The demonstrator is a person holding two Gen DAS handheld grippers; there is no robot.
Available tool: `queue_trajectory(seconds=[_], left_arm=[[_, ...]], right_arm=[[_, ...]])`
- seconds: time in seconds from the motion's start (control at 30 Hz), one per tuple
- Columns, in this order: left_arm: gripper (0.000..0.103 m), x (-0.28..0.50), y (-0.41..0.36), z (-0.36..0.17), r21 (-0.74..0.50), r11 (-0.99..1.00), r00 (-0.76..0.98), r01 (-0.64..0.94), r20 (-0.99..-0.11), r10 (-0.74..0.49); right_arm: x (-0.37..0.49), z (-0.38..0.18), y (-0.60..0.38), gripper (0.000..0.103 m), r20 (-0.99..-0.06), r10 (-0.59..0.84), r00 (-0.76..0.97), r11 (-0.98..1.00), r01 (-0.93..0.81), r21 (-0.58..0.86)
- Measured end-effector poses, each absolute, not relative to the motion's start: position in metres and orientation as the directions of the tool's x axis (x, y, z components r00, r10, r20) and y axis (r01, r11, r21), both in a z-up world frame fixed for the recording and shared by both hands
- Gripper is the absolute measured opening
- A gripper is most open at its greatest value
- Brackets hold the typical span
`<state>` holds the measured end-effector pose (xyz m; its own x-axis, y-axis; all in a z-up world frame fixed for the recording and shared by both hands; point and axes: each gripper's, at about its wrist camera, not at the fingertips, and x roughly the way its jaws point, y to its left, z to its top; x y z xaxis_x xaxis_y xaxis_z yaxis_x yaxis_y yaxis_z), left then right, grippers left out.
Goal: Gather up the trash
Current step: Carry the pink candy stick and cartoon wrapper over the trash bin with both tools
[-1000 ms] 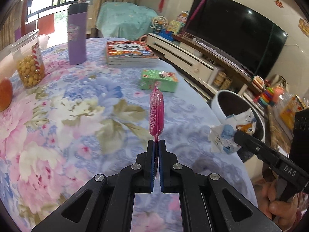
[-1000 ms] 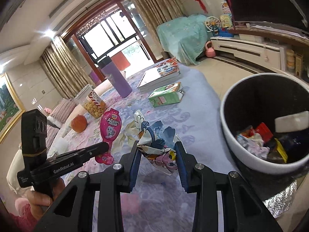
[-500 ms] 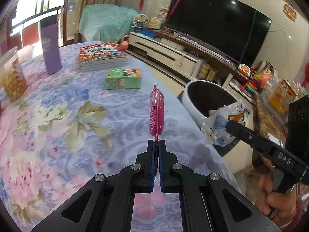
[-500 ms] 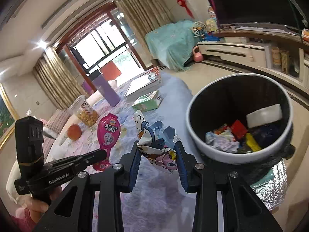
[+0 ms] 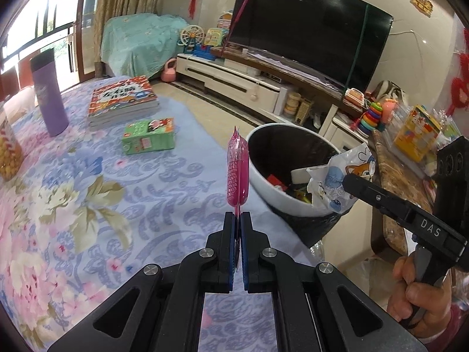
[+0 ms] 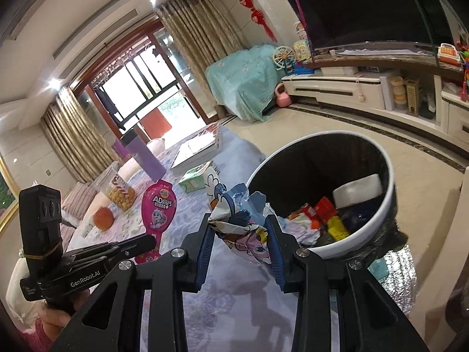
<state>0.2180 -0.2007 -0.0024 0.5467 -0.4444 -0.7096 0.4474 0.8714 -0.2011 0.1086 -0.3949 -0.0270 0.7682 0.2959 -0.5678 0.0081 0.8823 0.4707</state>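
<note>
Left claw [image 5: 238, 215] pinches pink pouch [image 5: 237, 173] by its thin bottom seal; right claw [image 6: 241, 228] grips crumpled wrapper [image 6: 234, 214]. Both light, soft, probably slippery, held beside the bin [image 6: 366, 228] past the counter [image 5: 117, 190] edge.

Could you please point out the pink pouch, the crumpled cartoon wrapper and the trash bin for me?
pink pouch [image 5: 238, 173], left wrist view, its edge-on middle.
crumpled cartoon wrapper [image 6: 239, 220], right wrist view, its centre.
trash bin [image 6: 388, 173], right wrist view, white rim.

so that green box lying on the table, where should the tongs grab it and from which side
The green box lies flat on the floral tablecloth, apart from the book stack. Come from above and close across its narrower width, on the two long side edges near the middle; probably the steadiest hold, since both faces are flat and parallel.
</note>
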Motion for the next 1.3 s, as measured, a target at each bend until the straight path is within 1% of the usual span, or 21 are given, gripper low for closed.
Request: queue_trajectory(seconds=[0.73, 1.3], left_arm=[[0.002, 0.237, -0.251, 0.003, -0.179, 0.838, 0.52, 0.516, -0.712, -0.472], [0.002, 0.259, -0.282, -0.008, -0.167, 0.827, 0.499, 0.536, -0.727, -0.471]], right_arm=[[0.109, -0.013, -0.429, 0.035, -0.552, 0.22, 0.804, 0.895, 0.059, 0.443], [0.121, -0.018, -0.442, 0.035, -0.581, 0.181, 0.793, 0.901, 0.104, 0.422]])
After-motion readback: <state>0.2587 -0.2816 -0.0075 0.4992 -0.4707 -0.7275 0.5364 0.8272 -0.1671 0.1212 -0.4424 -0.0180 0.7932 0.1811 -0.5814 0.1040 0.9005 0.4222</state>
